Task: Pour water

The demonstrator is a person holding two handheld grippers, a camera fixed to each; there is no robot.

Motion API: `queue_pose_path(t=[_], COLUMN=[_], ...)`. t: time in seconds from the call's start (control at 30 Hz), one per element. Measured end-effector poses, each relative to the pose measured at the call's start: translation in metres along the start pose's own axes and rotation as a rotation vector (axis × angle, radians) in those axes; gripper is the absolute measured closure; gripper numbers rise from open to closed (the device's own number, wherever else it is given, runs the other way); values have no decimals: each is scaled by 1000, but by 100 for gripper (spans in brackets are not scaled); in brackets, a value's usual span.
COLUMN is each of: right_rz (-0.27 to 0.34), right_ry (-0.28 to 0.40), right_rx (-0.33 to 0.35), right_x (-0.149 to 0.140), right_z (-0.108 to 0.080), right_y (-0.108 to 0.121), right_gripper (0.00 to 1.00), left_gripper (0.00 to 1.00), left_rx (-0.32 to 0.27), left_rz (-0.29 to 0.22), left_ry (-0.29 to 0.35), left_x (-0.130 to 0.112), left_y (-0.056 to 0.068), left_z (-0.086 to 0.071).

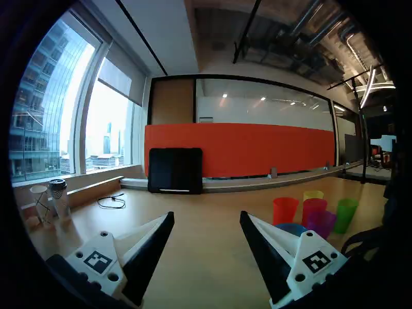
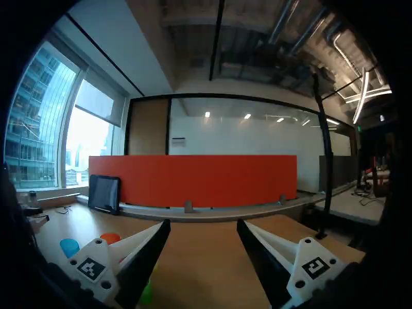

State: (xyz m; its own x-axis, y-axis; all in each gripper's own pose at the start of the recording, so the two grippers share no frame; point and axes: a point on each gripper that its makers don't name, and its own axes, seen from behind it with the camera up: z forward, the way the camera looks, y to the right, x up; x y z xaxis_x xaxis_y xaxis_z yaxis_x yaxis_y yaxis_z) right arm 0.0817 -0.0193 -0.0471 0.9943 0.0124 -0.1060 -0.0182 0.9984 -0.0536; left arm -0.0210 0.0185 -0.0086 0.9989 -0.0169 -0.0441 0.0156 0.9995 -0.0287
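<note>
The coloured cups [image 1: 314, 212] stand on the tabletop [image 1: 206, 257] between both tools: right of the left gripper [image 1: 206, 215], left of the right gripper [image 2: 202, 222]. Both sets of fingers gape wide, empty.

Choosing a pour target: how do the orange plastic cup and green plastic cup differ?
Seen from the left gripper, the orange plastic cup stands at the left end of the cluster, nearer the gripper; the green plastic cup stands at the right end, farther aside. Both stand upright.

Left gripper view: cups [image 1: 314, 211] on table [image 1: 206, 247] at right; tablet [image 1: 175, 170] behind, against partition [image 1: 242, 149]; lidded cup [image 1: 58, 198] far left.
</note>
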Motion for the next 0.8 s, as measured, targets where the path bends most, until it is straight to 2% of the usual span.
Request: queue_pose_path(t=[0.8], right_rz=[0], right_ry=[-2], right_rx=[1], right_x=[-3], right_z=[-3], right_y=[4], right_gripper=[0], left_gripper=[6], left_rx=[-9], left_rz=[1], left_ry=[-15], left_x=[-2], left_y=[0], left_z=[3])
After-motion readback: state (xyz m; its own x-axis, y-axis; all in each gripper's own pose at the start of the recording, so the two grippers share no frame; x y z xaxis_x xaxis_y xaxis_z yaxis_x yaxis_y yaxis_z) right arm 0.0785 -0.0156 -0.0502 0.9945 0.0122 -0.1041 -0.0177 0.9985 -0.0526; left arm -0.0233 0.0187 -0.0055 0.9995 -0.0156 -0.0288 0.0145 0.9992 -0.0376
